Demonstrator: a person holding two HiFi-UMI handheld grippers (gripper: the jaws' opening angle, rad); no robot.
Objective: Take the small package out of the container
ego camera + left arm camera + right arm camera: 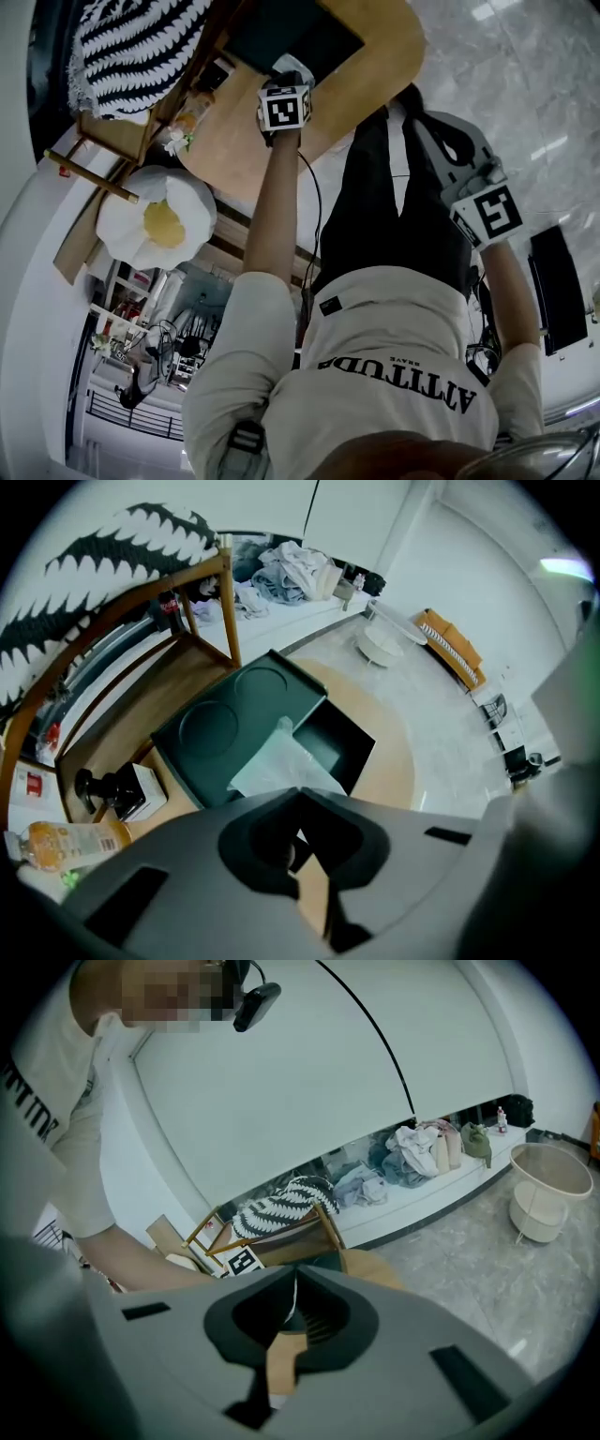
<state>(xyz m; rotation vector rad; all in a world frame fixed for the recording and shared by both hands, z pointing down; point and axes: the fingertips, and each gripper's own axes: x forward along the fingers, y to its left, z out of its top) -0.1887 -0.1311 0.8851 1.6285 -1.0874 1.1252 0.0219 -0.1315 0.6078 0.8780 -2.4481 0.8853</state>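
The left tongs (300, 791) are clenched on what looks like the near edge of the small package (281, 761), a pale plastic pouch poised over the dark green container (211, 728) on the round bench (398, 761). The right tongs (292, 1274) are clenched on nothing, well apart. So thin a pinch could slip on the slick film, dropping the pouch back into the open compartment.

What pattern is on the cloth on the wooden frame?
The cloth has black-and-white zigzag stripes, clearest in the left gripper view.
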